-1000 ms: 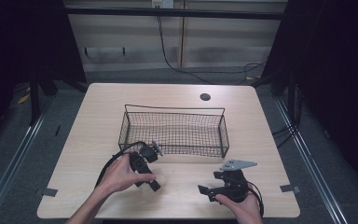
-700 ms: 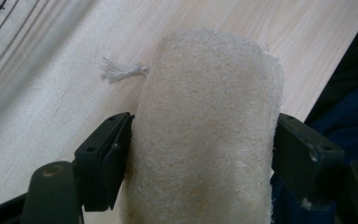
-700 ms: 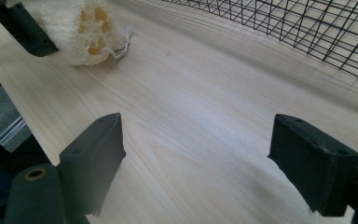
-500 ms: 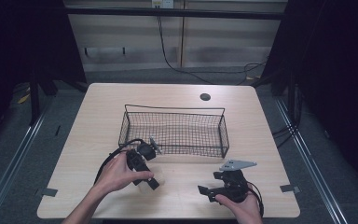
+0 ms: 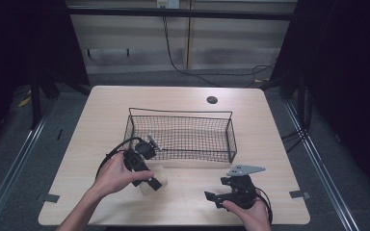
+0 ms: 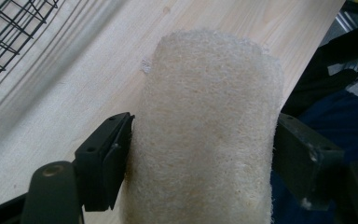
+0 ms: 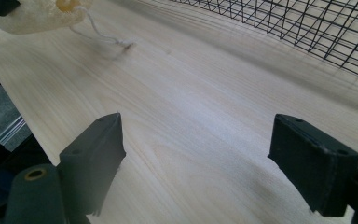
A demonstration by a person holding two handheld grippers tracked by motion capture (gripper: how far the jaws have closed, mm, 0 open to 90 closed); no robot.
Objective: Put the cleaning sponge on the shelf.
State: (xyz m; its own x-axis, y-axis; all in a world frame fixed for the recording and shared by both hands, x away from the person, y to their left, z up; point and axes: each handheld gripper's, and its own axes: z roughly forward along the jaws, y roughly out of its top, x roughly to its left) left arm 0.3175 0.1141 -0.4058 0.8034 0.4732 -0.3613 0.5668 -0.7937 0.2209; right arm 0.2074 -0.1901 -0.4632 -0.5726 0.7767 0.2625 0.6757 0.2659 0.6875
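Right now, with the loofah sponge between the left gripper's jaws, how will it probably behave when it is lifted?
The loofah sponge looks coarse and fibrous, so the left gripper probably will not slip on it. It seems porous, so likely light for its size. It keeps its rounded shape between the jaws, so it is probably springy, not floppy.

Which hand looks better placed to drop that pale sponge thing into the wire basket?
The left. Its gripper is already clamped on the loofah, close beside the basket. The right gripper stands open over bare table with nothing between its jaws, nearer the person.
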